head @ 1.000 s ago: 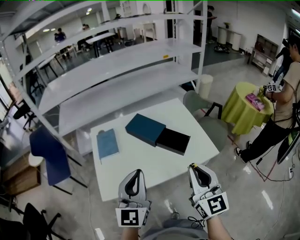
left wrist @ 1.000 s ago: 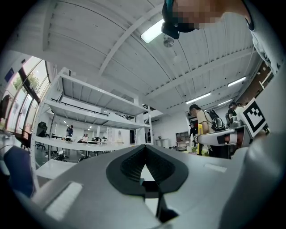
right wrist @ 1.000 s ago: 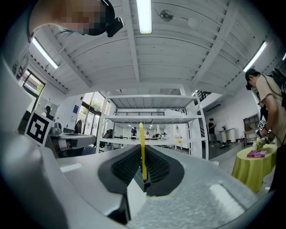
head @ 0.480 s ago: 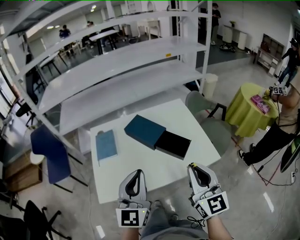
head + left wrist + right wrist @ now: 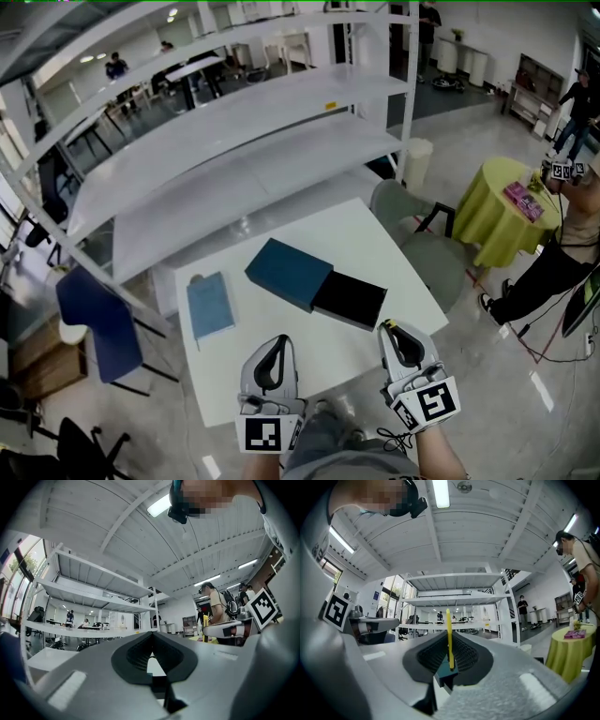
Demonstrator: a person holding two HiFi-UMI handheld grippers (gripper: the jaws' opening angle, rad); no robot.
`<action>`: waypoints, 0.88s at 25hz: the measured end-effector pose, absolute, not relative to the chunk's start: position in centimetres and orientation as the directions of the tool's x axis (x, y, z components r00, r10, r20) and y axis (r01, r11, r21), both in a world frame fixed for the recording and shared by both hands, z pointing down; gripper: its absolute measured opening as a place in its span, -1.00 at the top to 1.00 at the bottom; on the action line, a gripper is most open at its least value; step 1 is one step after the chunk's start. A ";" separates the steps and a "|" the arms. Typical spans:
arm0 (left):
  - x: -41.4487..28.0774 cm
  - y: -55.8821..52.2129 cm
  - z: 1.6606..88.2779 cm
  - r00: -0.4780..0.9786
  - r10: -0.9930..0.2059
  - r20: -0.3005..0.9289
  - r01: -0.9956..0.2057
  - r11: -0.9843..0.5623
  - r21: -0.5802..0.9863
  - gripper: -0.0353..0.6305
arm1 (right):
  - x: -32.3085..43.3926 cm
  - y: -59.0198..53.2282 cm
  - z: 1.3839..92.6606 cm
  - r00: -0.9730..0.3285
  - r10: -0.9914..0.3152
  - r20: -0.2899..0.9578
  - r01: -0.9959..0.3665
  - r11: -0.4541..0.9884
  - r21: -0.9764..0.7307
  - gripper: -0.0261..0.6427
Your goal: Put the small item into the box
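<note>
On the white table (image 5: 375,246) lies a teal box (image 5: 289,272) with its black inner tray (image 5: 349,300) slid out to the right. A flat light-blue booklet (image 5: 210,305) rests at the table's left. Both grippers hover at the table's near edge, pointing up and away. My left gripper (image 5: 273,345) (image 5: 151,654) is shut with nothing between its fingers. A thin yellow strip (image 5: 449,637) stands upright in my right gripper (image 5: 394,330) (image 5: 450,657), which is shut on it. The strip's tip (image 5: 389,323) barely shows in the head view.
A tall white shelving rack (image 5: 244,122) stands just behind the table. A grey-green chair (image 5: 405,217) sits at the right, a blue chair (image 5: 94,319) at the left. A round table with a yellow-green cloth (image 5: 506,216) and a person (image 5: 572,234) are at the far right.
The table and box have shifted slightly lower in the head view as the head moved. Both grippers keep their places and states.
</note>
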State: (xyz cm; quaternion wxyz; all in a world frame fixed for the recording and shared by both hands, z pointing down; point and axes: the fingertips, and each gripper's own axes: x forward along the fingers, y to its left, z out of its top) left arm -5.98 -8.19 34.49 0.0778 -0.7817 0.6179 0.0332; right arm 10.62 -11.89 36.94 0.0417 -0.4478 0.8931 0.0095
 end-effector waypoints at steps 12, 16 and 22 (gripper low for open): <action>-8.0 -13.7 35.4 0.301 -0.945 -0.127 -0.953 -0.293 -0.075 0.83 | 8.3 -18.7 41.4 -0.564 -0.824 0.049 -0.825 0.562 -0.049 0.83; -8.6 -15.1 35.8 0.318 -0.941 -0.120 -0.948 -0.311 -0.071 0.83 | 7.7 -20.1 43.1 -0.554 -0.827 0.102 -0.833 0.551 -0.054 0.83; -9.3 -16.8 36.7 0.339 -0.936 -0.100 -0.941 -0.334 -0.057 0.83 | 7.1 -21.7 45.8 -0.537 -0.822 0.188 -0.842 0.537 -0.056 0.83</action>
